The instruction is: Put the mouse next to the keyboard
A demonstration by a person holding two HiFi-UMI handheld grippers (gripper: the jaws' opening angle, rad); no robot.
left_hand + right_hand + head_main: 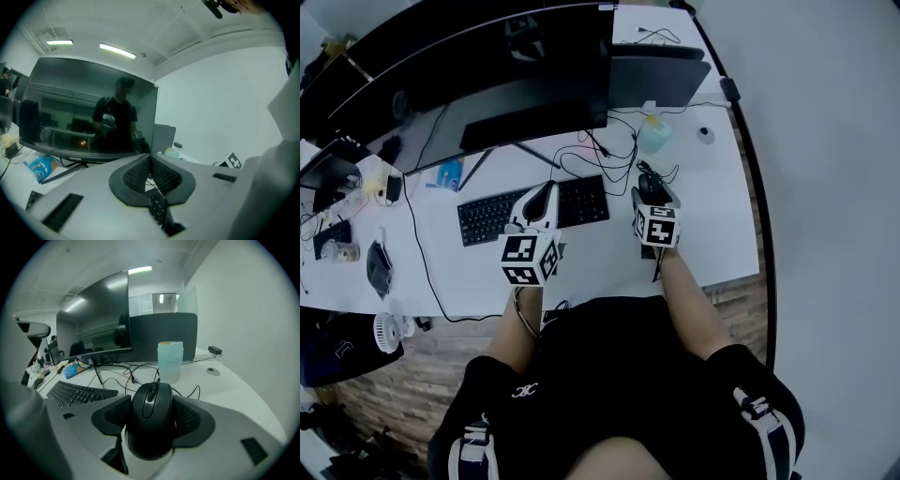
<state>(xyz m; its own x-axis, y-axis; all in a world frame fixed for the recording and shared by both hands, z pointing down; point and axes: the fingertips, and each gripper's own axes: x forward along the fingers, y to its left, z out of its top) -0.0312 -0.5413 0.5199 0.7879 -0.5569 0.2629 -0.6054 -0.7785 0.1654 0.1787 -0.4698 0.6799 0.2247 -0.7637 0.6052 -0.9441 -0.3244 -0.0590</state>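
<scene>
A black mouse [151, 427] with a trailing cable sits between the pads of my right gripper [151, 399], which is shut on its sides. In the head view that mouse [648, 187] is just right of the black keyboard [487, 217], low over the white desk [712, 216]; I cannot tell whether it touches the desk. The keyboard [77, 392] lies to the left in the right gripper view. My left gripper [542, 197] hovers over the keyboard's right part with its jaws together and nothing between them [150, 161].
A wide curved monitor [487, 84] stands behind the keyboard, with a dark panel [661, 75] to its right. A translucent bottle [654, 134] and loose cables [600, 155] lie beyond the mouse. The desk's right edge [750, 187] is near. Clutter sits at the far left.
</scene>
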